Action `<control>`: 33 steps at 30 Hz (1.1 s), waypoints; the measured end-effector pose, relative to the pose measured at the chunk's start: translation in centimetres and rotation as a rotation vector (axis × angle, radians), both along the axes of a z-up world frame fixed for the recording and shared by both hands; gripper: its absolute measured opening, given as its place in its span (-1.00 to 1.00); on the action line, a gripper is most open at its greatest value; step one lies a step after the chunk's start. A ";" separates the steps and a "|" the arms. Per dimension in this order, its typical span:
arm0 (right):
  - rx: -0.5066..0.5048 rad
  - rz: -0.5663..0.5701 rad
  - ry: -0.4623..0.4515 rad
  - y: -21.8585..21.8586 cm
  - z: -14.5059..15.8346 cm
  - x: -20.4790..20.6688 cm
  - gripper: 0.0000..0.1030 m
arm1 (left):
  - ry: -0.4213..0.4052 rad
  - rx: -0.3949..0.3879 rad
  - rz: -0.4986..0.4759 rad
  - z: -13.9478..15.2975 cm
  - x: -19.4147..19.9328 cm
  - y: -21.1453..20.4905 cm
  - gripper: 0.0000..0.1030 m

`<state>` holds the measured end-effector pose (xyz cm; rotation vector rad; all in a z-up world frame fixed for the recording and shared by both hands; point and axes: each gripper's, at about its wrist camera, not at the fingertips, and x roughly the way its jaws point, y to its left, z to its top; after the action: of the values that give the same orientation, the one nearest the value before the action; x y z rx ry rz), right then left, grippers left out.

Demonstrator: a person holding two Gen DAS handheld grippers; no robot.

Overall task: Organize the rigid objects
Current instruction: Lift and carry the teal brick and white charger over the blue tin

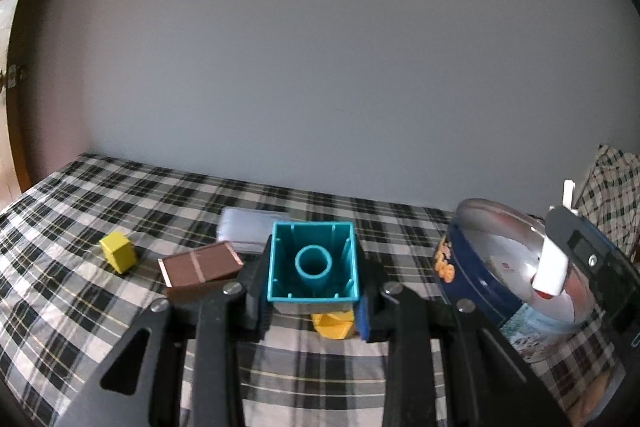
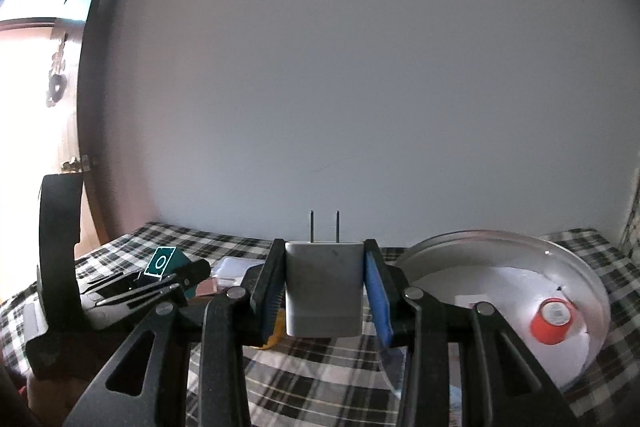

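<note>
here the teal block [image 1: 314, 263] is sitting clamped in the left hand-held gripper [image 1: 314, 301], hollow underside facing the camera, lifted above the plaid surface [image 1: 120, 195]. the white charger [image 2: 324, 289] is being pinched by the right hand-held gripper [image 2: 325, 291], prongs up, beside the open tin [image 2: 576, 267], which is probably serving as the collecting place since a red-capped item [image 2: 552, 321] is already lying inside. a yellow block [image 1: 118, 251], a brown box [image 1: 200, 267] and another yellow piece [image 1: 334, 325] are waiting outside it.
</note>
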<state>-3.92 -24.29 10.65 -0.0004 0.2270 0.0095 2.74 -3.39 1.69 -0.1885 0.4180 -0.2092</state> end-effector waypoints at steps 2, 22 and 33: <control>0.007 -0.011 0.000 -0.8 0.1 -0.2 -0.21 | -0.002 0.008 -0.009 0.0 -0.1 -0.7 -0.42; -0.009 -0.098 -0.017 -4.1 0.1 -0.2 -0.21 | 0.003 0.028 -0.023 0.0 -0.4 -4.4 -0.42; -0.011 -0.128 -0.025 -3.3 -1.2 1.7 -0.21 | -0.005 0.040 -0.054 0.2 -0.9 -6.8 -0.42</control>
<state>-2.19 -27.59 9.49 0.0028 0.2016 -0.1189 1.87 -10.19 1.93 -0.1380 0.4224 -0.2543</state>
